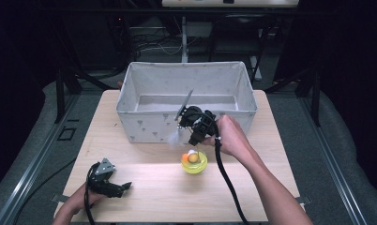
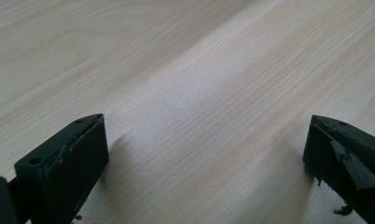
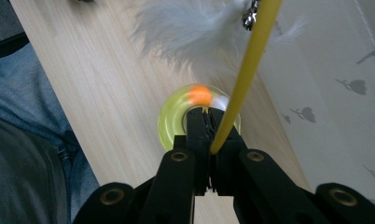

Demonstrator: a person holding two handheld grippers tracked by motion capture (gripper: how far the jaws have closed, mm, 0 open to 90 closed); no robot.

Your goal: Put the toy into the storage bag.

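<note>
Bin [image 1: 149, 123] stands at table [image 1: 144, 192] far edge. Ring toy [image 1: 194, 164] lies before it, right of centre. Left gripper [image 1: 123, 186] rests at near-left; right gripper [image 1: 194, 136] between bin and toy.

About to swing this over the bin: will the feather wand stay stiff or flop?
The yellow rod looks thin, so it will probably flex and whip. The right tool pinches it near one end. The white feathers look very light and should trail and flutter.

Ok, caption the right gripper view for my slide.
Right gripper shut on a yellow stick, white feathers and a yellow ring toy beyond.
</note>
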